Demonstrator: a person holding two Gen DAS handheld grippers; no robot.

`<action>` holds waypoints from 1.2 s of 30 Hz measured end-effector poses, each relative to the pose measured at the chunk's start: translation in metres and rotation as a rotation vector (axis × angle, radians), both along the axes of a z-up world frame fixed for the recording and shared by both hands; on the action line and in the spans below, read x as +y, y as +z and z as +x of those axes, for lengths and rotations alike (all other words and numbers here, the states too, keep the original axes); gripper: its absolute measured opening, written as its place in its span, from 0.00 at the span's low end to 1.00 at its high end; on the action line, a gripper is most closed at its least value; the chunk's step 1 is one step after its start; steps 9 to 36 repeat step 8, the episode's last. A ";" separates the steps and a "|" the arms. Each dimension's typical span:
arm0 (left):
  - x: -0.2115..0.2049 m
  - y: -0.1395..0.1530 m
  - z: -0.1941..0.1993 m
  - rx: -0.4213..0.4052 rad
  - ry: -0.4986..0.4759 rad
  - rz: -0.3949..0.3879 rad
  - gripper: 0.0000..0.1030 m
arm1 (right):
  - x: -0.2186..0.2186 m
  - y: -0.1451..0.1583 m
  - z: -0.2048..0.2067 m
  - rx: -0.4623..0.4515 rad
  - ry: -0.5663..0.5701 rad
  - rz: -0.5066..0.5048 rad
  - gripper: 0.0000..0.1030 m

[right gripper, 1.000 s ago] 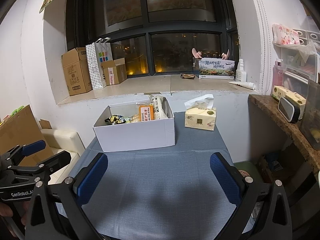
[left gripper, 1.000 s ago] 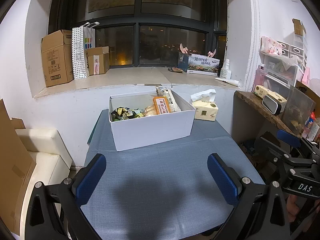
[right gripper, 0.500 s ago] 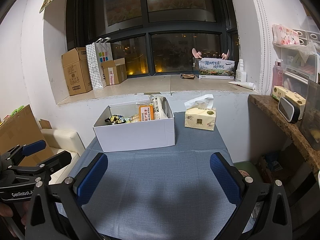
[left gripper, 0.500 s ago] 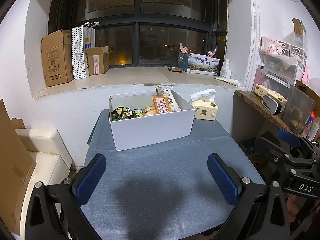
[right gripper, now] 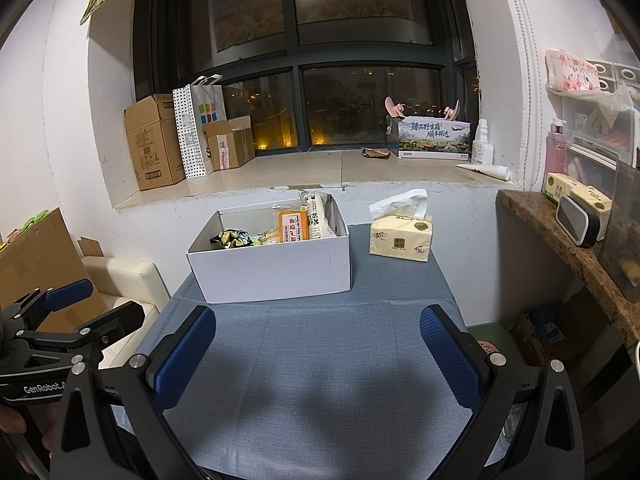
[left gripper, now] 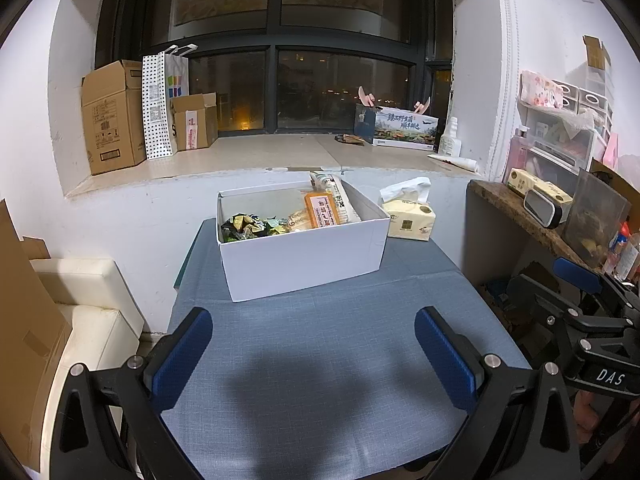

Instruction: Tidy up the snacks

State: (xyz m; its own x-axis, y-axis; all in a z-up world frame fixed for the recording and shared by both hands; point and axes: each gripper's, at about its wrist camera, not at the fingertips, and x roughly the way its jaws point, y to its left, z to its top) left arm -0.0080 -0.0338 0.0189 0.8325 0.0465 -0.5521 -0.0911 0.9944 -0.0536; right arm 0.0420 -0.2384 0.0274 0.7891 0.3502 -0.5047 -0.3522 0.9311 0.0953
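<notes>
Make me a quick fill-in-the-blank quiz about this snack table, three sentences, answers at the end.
1. The snacks sit inside a ____ box.
2. The tissue pack stands to the ____ of the box.
3. Both the left gripper and the right gripper are ____ and hold nothing.

Answers: white; right; open

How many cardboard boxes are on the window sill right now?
2. A tall cardboard box stands at the sill's far left; a smaller one sits right of the dotted paper bag. Others behind them may be hidden.
</notes>
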 end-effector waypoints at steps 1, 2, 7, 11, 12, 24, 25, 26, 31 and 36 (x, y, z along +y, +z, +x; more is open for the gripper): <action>-0.001 0.000 0.000 0.000 -0.002 0.001 1.00 | 0.000 0.000 0.000 0.001 0.000 0.001 1.00; -0.001 0.000 0.000 0.001 -0.002 0.003 1.00 | 0.001 0.001 0.000 0.000 -0.001 0.000 1.00; -0.001 0.000 0.000 -0.002 -0.002 0.012 1.00 | 0.001 0.000 0.000 0.001 0.000 -0.001 1.00; -0.001 0.000 0.000 -0.001 0.001 0.014 1.00 | 0.001 0.001 0.000 0.000 0.000 -0.001 1.00; -0.001 0.000 0.000 -0.001 0.001 0.014 1.00 | 0.001 0.001 0.000 0.000 0.000 -0.001 1.00; -0.001 0.000 0.000 -0.001 0.001 0.014 1.00 | 0.001 0.001 0.000 0.000 0.000 -0.001 1.00; -0.001 0.000 0.000 -0.001 0.001 0.014 1.00 | 0.001 0.001 0.000 0.000 0.000 -0.001 1.00; -0.001 0.000 0.000 -0.001 0.001 0.014 1.00 | 0.001 0.001 0.000 0.000 0.000 -0.001 1.00; -0.001 0.000 0.000 -0.001 0.001 0.014 1.00 | 0.001 0.001 0.000 0.000 0.000 -0.001 1.00; -0.001 0.000 0.000 -0.001 0.001 0.014 1.00 | 0.001 0.001 0.000 0.000 0.000 -0.001 1.00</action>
